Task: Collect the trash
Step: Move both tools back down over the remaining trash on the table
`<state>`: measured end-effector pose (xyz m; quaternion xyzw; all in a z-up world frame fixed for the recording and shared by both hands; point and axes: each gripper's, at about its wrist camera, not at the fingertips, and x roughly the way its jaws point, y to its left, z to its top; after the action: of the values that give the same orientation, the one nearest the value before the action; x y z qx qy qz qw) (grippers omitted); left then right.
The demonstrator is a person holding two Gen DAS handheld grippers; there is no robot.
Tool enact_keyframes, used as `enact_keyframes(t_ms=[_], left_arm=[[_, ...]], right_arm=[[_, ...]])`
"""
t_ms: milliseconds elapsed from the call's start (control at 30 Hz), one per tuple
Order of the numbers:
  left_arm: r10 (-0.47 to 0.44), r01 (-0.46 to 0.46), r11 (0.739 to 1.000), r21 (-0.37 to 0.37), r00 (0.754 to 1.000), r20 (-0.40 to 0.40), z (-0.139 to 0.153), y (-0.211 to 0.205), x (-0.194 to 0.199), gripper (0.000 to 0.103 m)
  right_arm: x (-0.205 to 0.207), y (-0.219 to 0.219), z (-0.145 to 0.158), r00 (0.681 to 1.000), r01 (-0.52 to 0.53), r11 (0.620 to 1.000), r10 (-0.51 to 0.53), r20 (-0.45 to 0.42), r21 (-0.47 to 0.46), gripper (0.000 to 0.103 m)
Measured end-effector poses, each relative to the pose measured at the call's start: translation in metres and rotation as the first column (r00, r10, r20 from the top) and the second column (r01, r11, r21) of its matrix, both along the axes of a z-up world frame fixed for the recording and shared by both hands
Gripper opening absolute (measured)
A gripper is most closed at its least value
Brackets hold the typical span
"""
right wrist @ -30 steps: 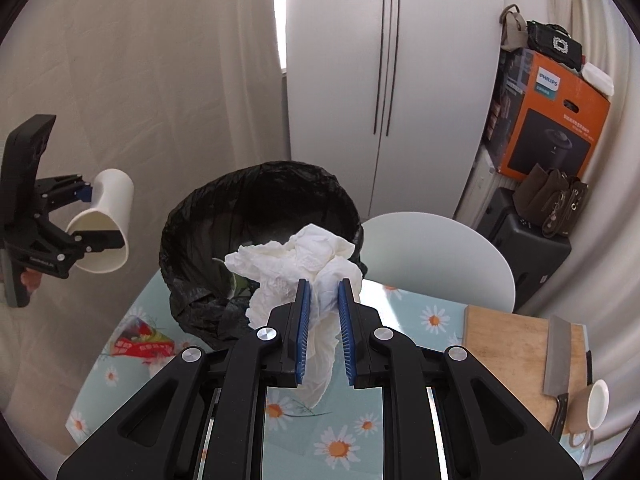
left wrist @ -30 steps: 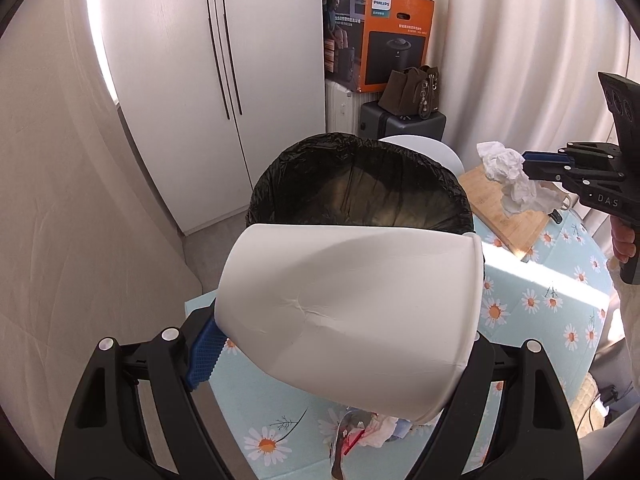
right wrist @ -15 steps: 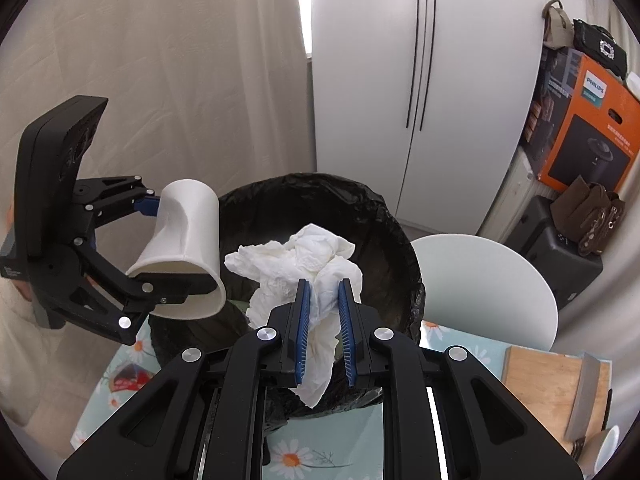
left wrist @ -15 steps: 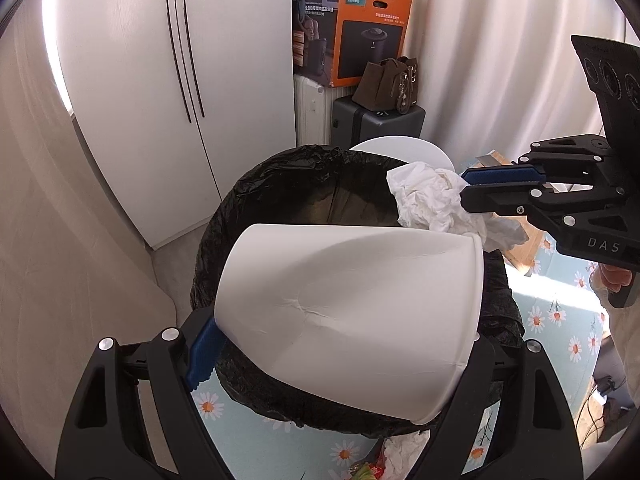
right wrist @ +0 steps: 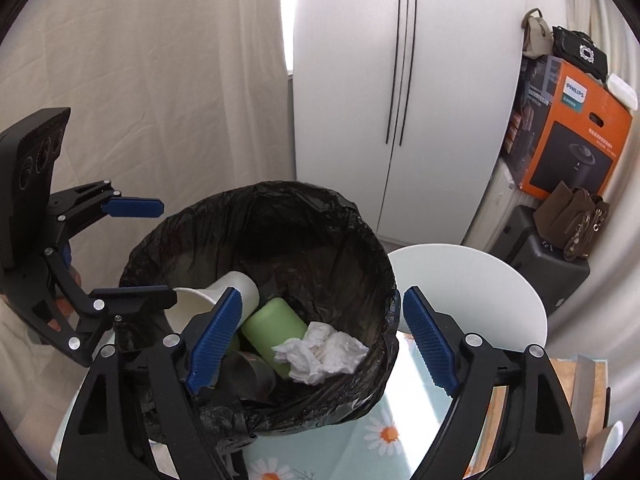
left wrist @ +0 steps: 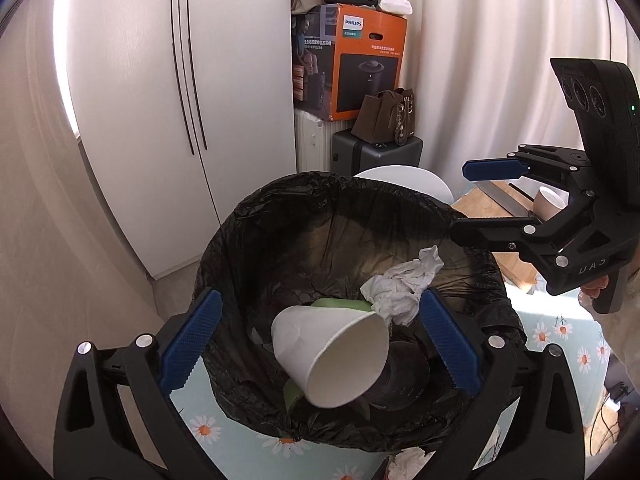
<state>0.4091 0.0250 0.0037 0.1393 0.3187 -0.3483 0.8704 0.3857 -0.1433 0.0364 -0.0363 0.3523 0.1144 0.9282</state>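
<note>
Both tongs have just been opening: the left gripper (left wrist: 316,344) has let go of the paper cup (left wrist: 332,356) and the right gripper (right wrist: 320,336) of the crumpled tissue (right wrist: 322,350), and both jaws now stand wide and empty over the black-lined bin (left wrist: 320,208). Inside, the cup lies on its side, mouth toward the left camera, long axis slanting; the tissue rests against a green bottle (right wrist: 272,324). Bin rim stands just beside a white chair back (right wrist: 472,280).
</note>
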Motion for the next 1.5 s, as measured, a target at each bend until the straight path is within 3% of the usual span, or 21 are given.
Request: enact_keyframes(t_ms=[400,767,1200,1500], left_arm=[[0.152,-0.153,0.988,-0.007,0.987,-0.053,0.009,0.036,-0.039,0.097],[0.226,-0.226,0.974,-0.001,0.973,-0.054,0.013,0.059,-0.099,0.097],[0.321,-0.318,0.947,0.044,0.941,-0.103,-0.008,0.083,-0.157,0.097],[0.376,-0.368,0.926,0.081,0.916,-0.139,-0.037,0.095,-0.178,0.097]], right_arm=[[-0.04,-0.008,0.013,1.0,0.013,1.0,-0.014,0.01,0.003,0.088],[-0.09,-0.007,0.01,1.0,0.008,1.0,-0.009,-0.019,-0.026,0.088],[-0.132,0.002,-0.005,0.997,-0.053,0.998,0.051,-0.063,-0.03,0.088],[-0.147,0.014,-0.029,0.99,-0.086,0.992,0.075,-0.116,-0.09,0.088]])
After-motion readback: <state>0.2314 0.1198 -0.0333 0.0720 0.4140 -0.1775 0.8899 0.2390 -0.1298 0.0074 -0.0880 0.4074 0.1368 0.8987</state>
